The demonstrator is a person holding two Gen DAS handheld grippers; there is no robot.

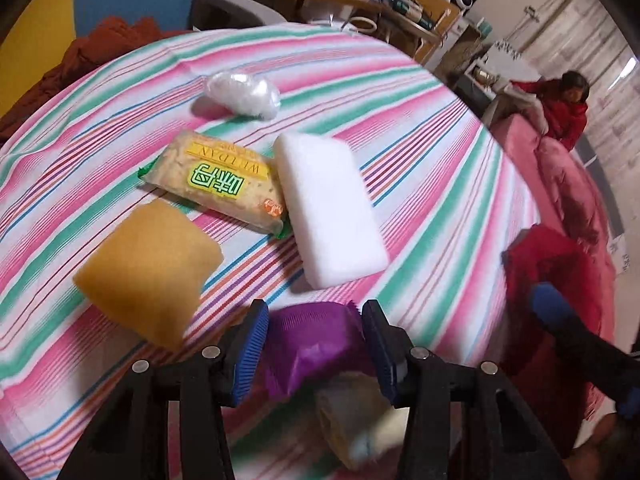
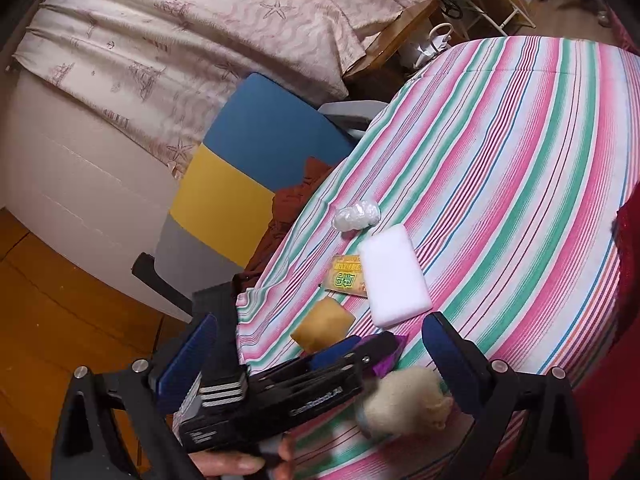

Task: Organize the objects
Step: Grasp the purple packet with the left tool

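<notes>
left wrist: left tongs [image 1: 316,344] straddle purple packet [image 1: 316,340]

A bed covered by a sheet [image 2: 520,168] striped in pink, green and white fills the room's middle; beside it stands a chair [image 2: 256,168] with a blue, yellow and grey back, a rust-brown cloth [image 1: 104,48] draped by it; behind hangs a pale curtain [image 2: 180,40] printed with starfish and boats; the floor [image 2: 60,300] is orange-brown wood; cluttered wooden shelves [image 1: 432,4], somewhat blurred, stand farther off; a person in red [image 1: 568,108] bends over a pink quilt [image 1: 560,184].
</notes>
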